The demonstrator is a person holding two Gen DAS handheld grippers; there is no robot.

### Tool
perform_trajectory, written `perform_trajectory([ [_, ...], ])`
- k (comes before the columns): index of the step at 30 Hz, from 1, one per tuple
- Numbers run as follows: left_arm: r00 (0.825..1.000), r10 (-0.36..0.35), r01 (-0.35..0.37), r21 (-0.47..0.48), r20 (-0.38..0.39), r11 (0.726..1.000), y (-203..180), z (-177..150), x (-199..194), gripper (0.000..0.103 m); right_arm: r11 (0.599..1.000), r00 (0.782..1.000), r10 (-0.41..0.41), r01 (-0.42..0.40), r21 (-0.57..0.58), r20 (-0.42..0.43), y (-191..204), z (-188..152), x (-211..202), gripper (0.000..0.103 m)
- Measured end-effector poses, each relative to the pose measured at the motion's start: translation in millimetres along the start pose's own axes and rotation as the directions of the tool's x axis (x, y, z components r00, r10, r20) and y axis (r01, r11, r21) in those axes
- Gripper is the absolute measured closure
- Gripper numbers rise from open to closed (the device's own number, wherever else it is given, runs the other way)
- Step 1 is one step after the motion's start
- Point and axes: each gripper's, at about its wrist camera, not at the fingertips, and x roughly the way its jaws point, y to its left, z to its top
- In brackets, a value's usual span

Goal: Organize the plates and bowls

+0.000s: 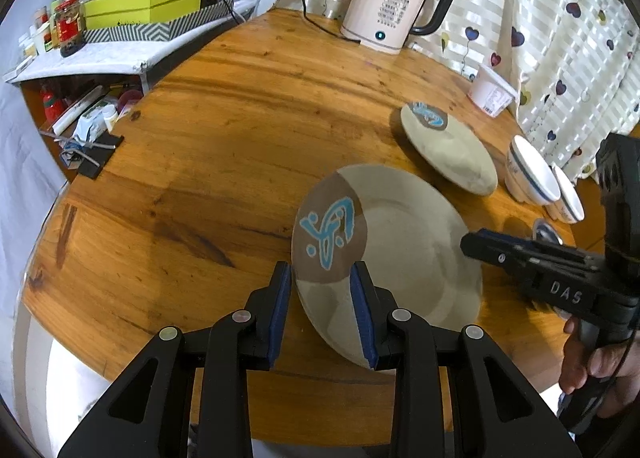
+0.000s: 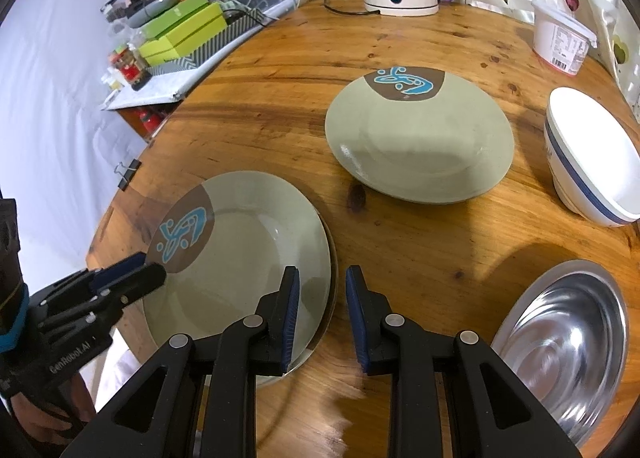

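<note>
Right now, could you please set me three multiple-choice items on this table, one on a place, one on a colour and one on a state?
1. Where does the kettle stand?
A. at the table's far edge, by the curtain
B. on the nearest plate
C. inside the steel bowl

2. What colour is the stripe round the white bowl?
A. red
B. blue
C. yellow

3. In what state is the steel bowl?
A. upside down
B. full of food
C. upright and empty

Answers:
1. A: the kettle sits at the far rim of the table, right in front of the curtain.
2. B: the white bowl has a dark blue band below its rim.
3. C: the steel bowl shows its bare, shiny inside facing up.
</note>
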Motion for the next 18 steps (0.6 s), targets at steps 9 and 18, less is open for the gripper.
perform_trajectory([
  [9,1.000,0.001,-0.001,0.008,-0.015,1.000,-0.6,1.0,4.1,0.070,1.000,1.000,0.025,-0.025,-0.012,0.006,1.8,-2.6,0.6,0.079],
  [18,1.000,0.006,-0.006,0.019,0.005,1.000,-4.4,1.7,-2.7,0.070,0.999,0.999,0.035,-0.035,-0.011,0.039,0.8,-3.6,-8.3,0.079],
])
